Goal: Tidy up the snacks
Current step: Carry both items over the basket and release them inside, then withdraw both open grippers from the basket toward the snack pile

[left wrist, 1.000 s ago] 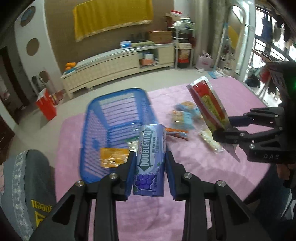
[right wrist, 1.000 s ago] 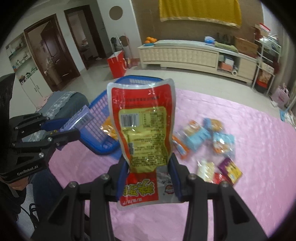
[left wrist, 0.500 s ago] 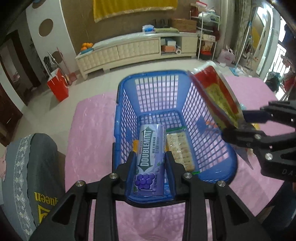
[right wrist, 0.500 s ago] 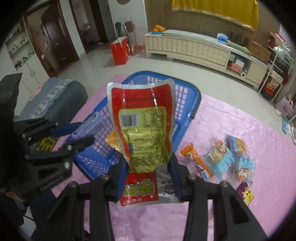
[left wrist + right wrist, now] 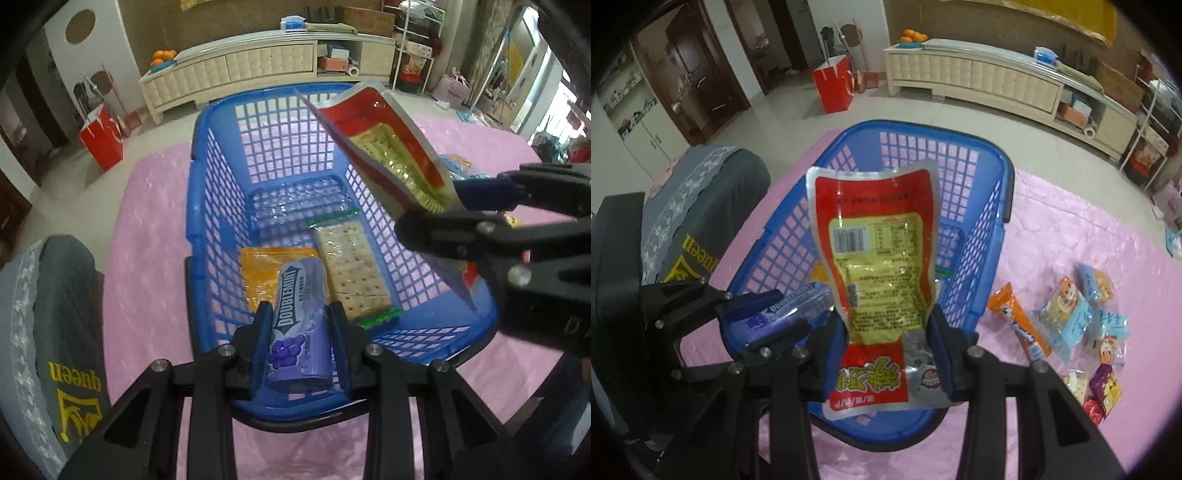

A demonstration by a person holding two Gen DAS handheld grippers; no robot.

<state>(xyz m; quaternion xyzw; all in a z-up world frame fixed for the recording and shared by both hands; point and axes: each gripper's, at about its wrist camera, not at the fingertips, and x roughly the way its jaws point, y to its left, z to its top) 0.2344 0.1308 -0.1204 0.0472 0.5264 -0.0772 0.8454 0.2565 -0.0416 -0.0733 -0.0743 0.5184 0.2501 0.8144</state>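
Note:
A blue plastic basket (image 5: 218,206) (image 5: 975,206) stands on the pink cloth. Inside lie a cracker pack (image 5: 351,266) and an orange packet (image 5: 258,269). My left gripper (image 5: 299,325) is shut on a purple Doublemint gum pack (image 5: 299,328) and holds it over the basket's near end; it also shows in the right wrist view (image 5: 783,314). My right gripper (image 5: 886,339) is shut on a red and yellow snack pouch (image 5: 879,269) and holds it upright over the basket's right side, as the left wrist view shows (image 5: 388,147).
Several loose snacks (image 5: 1071,317) lie on the pink cloth right of the basket. A grey cushion (image 5: 55,295) sits at the left edge. A white cabinet (image 5: 258,70) and a red bag (image 5: 101,138) stand on the floor beyond.
Both grippers have moved left from the loose snacks to over the basket and come down toward it, each still holding its item.

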